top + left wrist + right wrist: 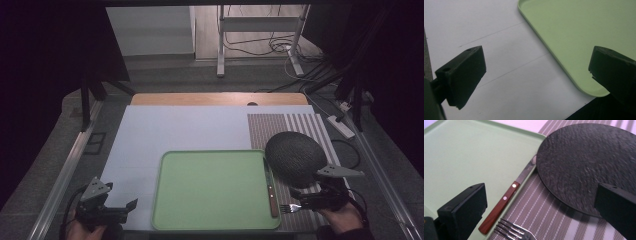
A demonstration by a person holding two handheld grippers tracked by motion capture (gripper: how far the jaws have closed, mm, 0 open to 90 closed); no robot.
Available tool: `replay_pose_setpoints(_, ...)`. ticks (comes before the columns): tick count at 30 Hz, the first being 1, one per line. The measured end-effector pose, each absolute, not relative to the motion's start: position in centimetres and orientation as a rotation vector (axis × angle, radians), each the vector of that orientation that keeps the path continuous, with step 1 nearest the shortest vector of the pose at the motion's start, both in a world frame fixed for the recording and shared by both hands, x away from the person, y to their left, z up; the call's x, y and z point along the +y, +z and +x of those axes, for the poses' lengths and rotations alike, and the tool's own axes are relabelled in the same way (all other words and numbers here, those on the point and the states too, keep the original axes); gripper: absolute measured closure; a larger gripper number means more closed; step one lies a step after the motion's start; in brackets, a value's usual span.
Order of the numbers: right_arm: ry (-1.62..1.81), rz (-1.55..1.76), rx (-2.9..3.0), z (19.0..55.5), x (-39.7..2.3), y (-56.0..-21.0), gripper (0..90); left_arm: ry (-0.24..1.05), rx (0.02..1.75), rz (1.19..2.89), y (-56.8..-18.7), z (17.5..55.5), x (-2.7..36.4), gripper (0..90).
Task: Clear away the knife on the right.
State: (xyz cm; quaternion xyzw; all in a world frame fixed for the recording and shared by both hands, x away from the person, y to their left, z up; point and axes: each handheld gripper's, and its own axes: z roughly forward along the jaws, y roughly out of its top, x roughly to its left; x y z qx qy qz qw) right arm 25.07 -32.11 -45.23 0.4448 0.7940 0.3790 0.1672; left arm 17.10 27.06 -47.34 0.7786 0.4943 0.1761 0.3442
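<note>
Two utensils (271, 190) beside green tray (210, 190)

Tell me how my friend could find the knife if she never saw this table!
Look for the big green tray in the middle of the table. Go to its right edge, next to the round black plate on the striped placemat. The knife lies along that edge, and it alone has a reddish-brown wooden handle with silver rivets; the fork beside it is all metal.

floor: grey (165, 75) | white stand (257, 30) | cables (280, 47) | dim surroundings
</note>
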Motion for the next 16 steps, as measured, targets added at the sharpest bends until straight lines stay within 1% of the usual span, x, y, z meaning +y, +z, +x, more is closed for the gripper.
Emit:
replay_pose_setpoints(9,1.089,1.335,2.203,23.9,-33.6,-45.2,0.0,0.456,1.284,2.022,-47.4,17.1,27.1,1.7)
replay_pose_setpoints(16,1.051,1.337,2.215,23.9,-33.6,-45.3,0.0,0.453,1.283,2.021,-47.3,17.1,27.1,1.7)
